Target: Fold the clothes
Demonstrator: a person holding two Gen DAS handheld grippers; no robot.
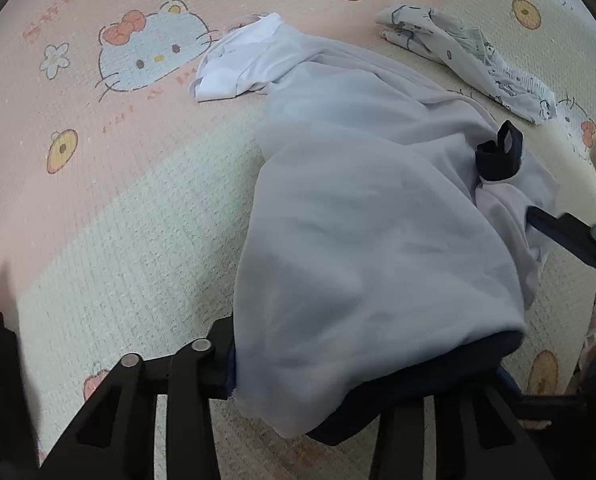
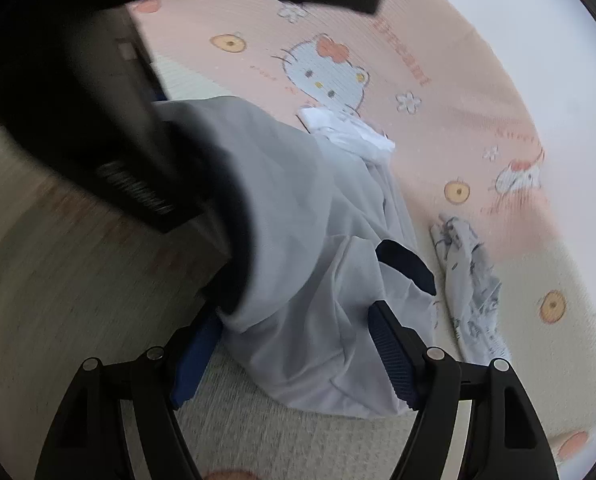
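Note:
A pale grey garment [image 1: 358, 220] with navy trim [image 1: 498, 156] lies bunched on the play mat [image 1: 118, 200]. Its near end drapes over my left gripper [image 1: 330, 372], whose jaws stand narrow with the navy hem pinched between them; the cloth hides the fingertips. In the right wrist view the same grey garment [image 2: 298, 220] rises to the blurred dark left gripper [image 2: 202, 216] at upper left. My right gripper [image 2: 294, 344] is open, its blue pads [image 2: 394, 360] wide apart on either side of the garment's low corner, not pressing it.
A white garment [image 1: 238, 64] lies crumpled beyond the grey one, beside a cartoon cat print [image 1: 150, 48]. A patterned light garment [image 1: 478, 56] lies at the far right, also seen as the patterned garment [image 2: 470, 292]. Bare wooden floor [image 2: 38, 260] borders the mat.

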